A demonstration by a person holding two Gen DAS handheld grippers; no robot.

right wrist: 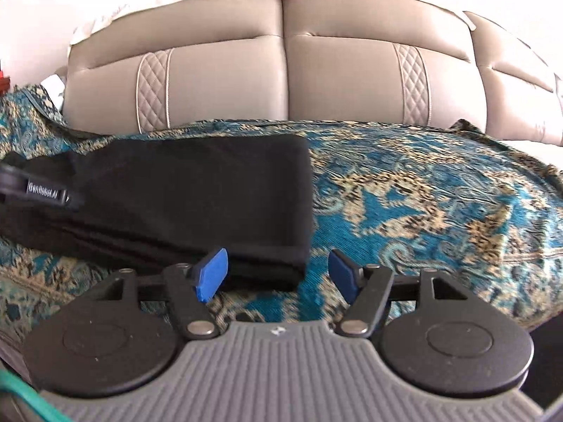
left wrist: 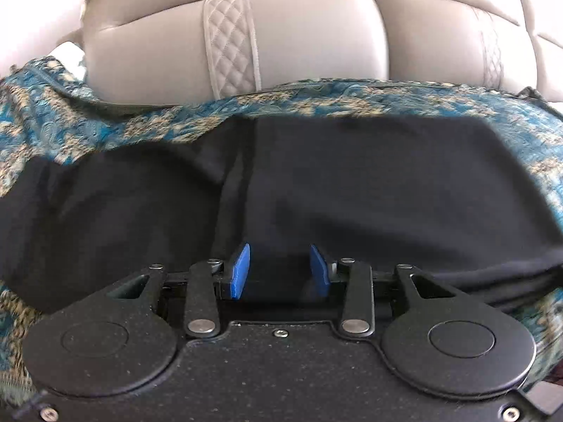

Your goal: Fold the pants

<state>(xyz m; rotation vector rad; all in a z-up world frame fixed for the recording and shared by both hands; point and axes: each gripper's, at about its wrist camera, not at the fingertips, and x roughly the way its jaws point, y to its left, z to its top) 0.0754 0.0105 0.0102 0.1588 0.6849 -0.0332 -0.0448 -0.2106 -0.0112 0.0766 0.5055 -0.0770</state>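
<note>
The left tongs [left wrist: 279, 270] stand partly open with black cloth of the pants [left wrist: 316, 183] between their blue pads, though whether the pads press on it I cannot tell; the pants lie folded on the teal patterned cover [right wrist: 422, 193] of a beige sofa [right wrist: 281, 77]; the right tongs [right wrist: 278, 274] gape wide and hold nothing, their left pad just at the near right corner of the pants [right wrist: 193, 193]; only the right view shows the cover's bare right stretch.

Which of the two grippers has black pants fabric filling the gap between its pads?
The left gripper: black pants fill its gap. The right gripper stands open, mostly over the patterned cover.
</note>
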